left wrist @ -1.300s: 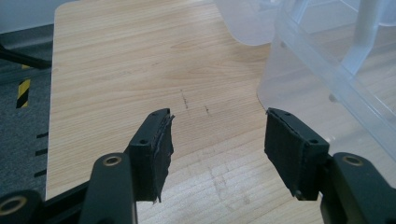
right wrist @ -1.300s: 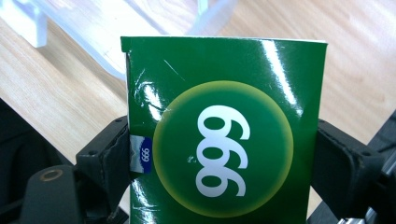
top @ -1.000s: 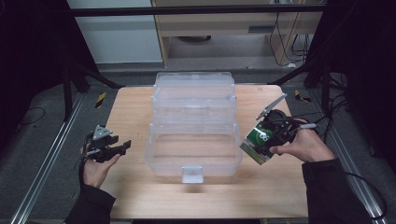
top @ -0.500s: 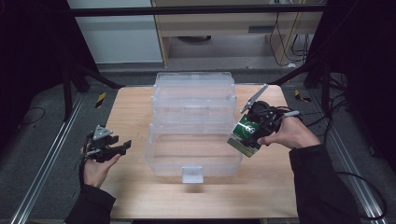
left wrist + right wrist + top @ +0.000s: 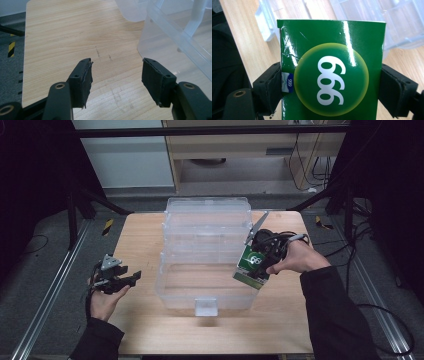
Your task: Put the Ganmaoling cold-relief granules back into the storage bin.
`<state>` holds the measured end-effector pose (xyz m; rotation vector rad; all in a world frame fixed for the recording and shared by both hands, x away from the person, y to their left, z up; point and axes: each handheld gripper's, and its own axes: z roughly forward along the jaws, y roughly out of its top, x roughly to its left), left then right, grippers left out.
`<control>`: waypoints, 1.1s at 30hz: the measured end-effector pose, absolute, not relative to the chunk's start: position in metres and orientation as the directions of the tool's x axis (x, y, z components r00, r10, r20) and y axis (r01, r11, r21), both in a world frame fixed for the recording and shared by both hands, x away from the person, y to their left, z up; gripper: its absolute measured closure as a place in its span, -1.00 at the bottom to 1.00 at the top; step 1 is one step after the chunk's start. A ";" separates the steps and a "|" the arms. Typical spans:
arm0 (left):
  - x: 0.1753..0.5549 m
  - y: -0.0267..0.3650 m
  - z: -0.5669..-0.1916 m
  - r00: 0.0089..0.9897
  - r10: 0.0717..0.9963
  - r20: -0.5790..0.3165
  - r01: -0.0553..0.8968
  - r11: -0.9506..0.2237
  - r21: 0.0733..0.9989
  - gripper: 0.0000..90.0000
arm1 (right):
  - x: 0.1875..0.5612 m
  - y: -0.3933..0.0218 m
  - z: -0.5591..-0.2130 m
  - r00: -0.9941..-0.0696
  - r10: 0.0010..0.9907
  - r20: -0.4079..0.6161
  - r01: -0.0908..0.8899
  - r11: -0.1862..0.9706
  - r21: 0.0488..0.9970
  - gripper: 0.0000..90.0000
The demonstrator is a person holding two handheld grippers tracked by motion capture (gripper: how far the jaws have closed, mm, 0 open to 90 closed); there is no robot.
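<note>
A: Step in hand looks like carrying the green box [image 5: 251, 266] to the clear bin [image 5: 207, 295]. Right tool [image 5: 260, 265] is clamped on the box, a pad pressing each side edge, clear in the right gripper view [image 5: 332, 75]

B: Where's the box exactly?

A: In the air at the bin's 3 o'clock rim, tilted, low corner hanging just over the front compartment's right wall. Not inside yet

B: Left side?

A: Left tool [image 5: 122, 279] sits wide and empty at the bin's 9 o'clock, hovering over the bench [image 5: 140, 235]. Nothing between the pads [image 5: 85, 80], bin wall just beside the right one

B: Next move?

A: I'd say swing the box further toward 9 o'clock so it clears the rim, lower into the open front compartment, then release. Watch the corner catching the wall

B: Versus a second ago?

A: Box and right hand have shifted from outside the bin at 3 o'clock in to the rim. Left hand unchanged, same spread
</note>
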<state>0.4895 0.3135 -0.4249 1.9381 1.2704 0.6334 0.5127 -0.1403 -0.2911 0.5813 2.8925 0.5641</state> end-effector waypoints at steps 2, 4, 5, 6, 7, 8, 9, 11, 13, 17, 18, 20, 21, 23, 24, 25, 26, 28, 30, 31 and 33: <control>0.490 0.313 -0.425 0.394 0.919 0.013 0.565 -0.253 0.786 -0.10 | 0.513 -0.139 -0.291 -0.919 0.390 -0.059 0.339 0.856 0.390 -0.62; 0.490 0.313 -0.426 0.394 0.919 0.014 0.566 -0.255 0.784 -0.10 | 0.514 -0.137 -0.292 -0.927 0.373 -0.048 0.326 0.860 0.392 -0.62; 0.490 0.313 -0.426 0.395 0.919 0.015 0.567 -0.257 0.782 -0.10 | 0.515 -0.134 -0.292 -0.933 0.358 -0.044 0.314 0.867 0.386 -0.62; 0.490 0.313 -0.427 0.394 0.919 0.012 0.569 -0.254 0.782 -0.10 | 0.515 -0.134 -0.292 -0.933 0.358 -0.044 0.314 0.867 0.386 -0.62; 0.490 0.313 -0.427 0.394 0.919 0.014 0.569 -0.256 0.782 -0.10 | 0.516 -0.132 -0.294 -0.942 0.333 -0.048 0.291 0.877 0.382 -0.62; 0.490 0.313 -0.426 0.395 0.919 0.013 0.568 -0.255 0.782 -0.10 | 0.517 -0.131 -0.295 -0.948 0.314 -0.050 0.273 0.884 0.379 -0.62; 0.490 0.313 -0.426 0.394 0.919 0.013 0.568 -0.255 0.783 -0.10 | 0.517 -0.129 -0.296 -0.953 0.299 -0.053 0.258 0.889 0.377 -0.62; 0.490 0.313 -0.427 0.394 0.919 0.013 0.569 -0.255 0.782 -0.10 | 0.518 -0.128 -0.298 -0.958 0.281 -0.057 0.241 0.896 0.372 -0.62; 0.491 0.314 -0.427 0.393 0.919 0.013 0.570 -0.255 0.781 -0.10 | 0.519 -0.123 -0.302 -0.971 0.230 -0.059 0.195 0.915 0.353 -0.62; 0.491 0.313 -0.428 0.394 0.919 0.015 0.570 -0.256 0.781 -0.10 | 0.521 -0.116 -0.306 -0.981 0.185 -0.057 0.155 0.927 0.343 -0.62; 0.491 0.313 -0.428 0.394 0.919 0.012 0.572 -0.255 0.780 -0.10 | 0.522 -0.115 -0.307 -0.983 0.175 -0.058 0.146 0.929 0.339 -0.62; 0.491 0.312 -0.428 0.395 0.919 0.013 0.571 -0.256 0.780 -0.10 | 0.522 -0.114 -0.308 -0.984 0.170 -0.059 0.140 0.931 0.338 -0.62; 0.491 0.312 -0.428 0.396 0.918 0.014 0.571 -0.258 0.779 -0.10 | 0.523 -0.113 -0.309 -0.986 0.155 -0.058 0.127 0.935 0.332 -0.62; 0.491 0.312 -0.429 0.399 0.917 0.016 0.572 -0.263 0.777 -0.10 | 0.525 -0.111 -0.313 -0.990 0.130 -0.053 0.107 0.942 0.318 -0.62; 0.491 0.312 -0.429 0.399 0.917 0.016 0.572 -0.263 0.777 -0.10 | 0.525 -0.111 -0.313 -0.990 0.130 -0.053 0.107 0.942 0.318 -0.62; 0.491 0.312 -0.429 0.399 0.917 0.016 0.573 -0.263 0.777 -0.10 | 0.525 -0.110 -0.313 -0.990 0.132 -0.052 0.109 0.944 0.312 -0.62; 0.491 0.312 -0.429 0.397 0.918 0.015 0.573 -0.260 0.777 -0.10 | 0.525 -0.110 -0.314 -0.990 0.128 -0.052 0.106 0.945 0.311 -0.62; 0.491 0.312 -0.429 0.396 0.918 0.015 0.573 -0.260 0.777 -0.10 | 0.527 -0.109 -0.316 -0.992 0.114 -0.053 0.092 0.947 0.306 -0.62; 0.491 0.312 -0.429 0.397 0.918 0.014 0.573 -0.259 0.778 -0.10 | 0.529 -0.107 -0.320 -0.994 0.097 -0.057 0.076 0.952 0.296 -0.62; 0.491 0.312 -0.429 0.397 0.918 0.014 0.573 -0.259 0.777 -0.10 | 0.529 -0.106 -0.322 -0.994 0.090 -0.055 0.069 0.953 0.295 -0.62; 0.491 0.312 -0.429 0.397 0.918 0.014 0.573 -0.260 0.777 -0.10 | 0.529 -0.105 -0.325 -0.996 0.072 -0.057 0.053 0.958 0.282 -0.62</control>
